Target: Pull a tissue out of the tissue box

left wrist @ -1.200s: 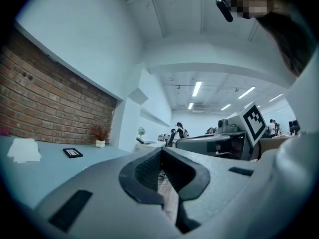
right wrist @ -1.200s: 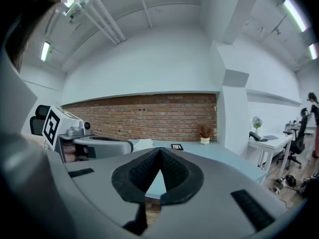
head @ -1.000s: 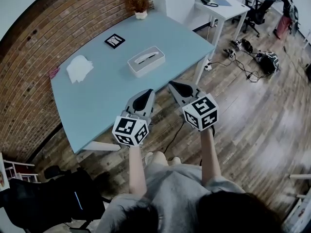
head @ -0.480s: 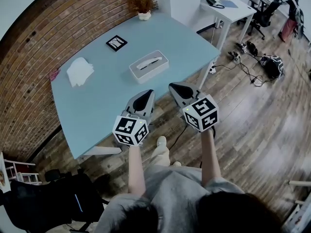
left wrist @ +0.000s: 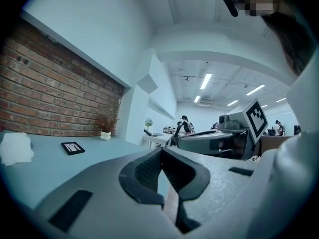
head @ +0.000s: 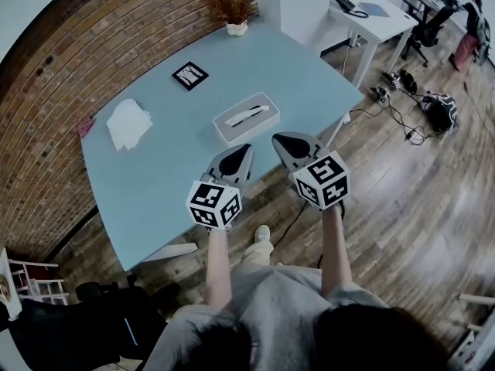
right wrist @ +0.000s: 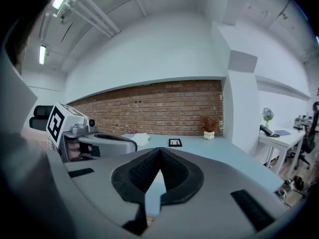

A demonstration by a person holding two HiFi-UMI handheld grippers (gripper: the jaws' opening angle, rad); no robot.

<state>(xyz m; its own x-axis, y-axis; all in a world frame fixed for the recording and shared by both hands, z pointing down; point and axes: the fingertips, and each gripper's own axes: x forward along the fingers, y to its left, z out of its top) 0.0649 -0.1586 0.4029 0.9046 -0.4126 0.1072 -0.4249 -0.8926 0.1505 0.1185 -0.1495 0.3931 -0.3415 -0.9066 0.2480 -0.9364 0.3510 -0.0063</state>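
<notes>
The white tissue box lies on the light blue table, its slot showing a tissue. Both grippers hover side by side at the table's near edge, just short of the box. My left gripper points at the box's near side, and in the left gripper view its jaws meet at the tips with nothing between them. My right gripper is just right of the box; its jaws are also shut and empty. The box is hidden behind the jaws in both gripper views.
A crumpled white tissue lies at the table's left, a small black frame behind the box, a potted plant at the far corner. A brick wall runs along the left. A white desk, office chairs and cables stand at the right.
The table and tissue box have drawn closer to both grippers as the person stepped forward. The gripper tips now reach the table's near edge. Both stay shut.
</notes>
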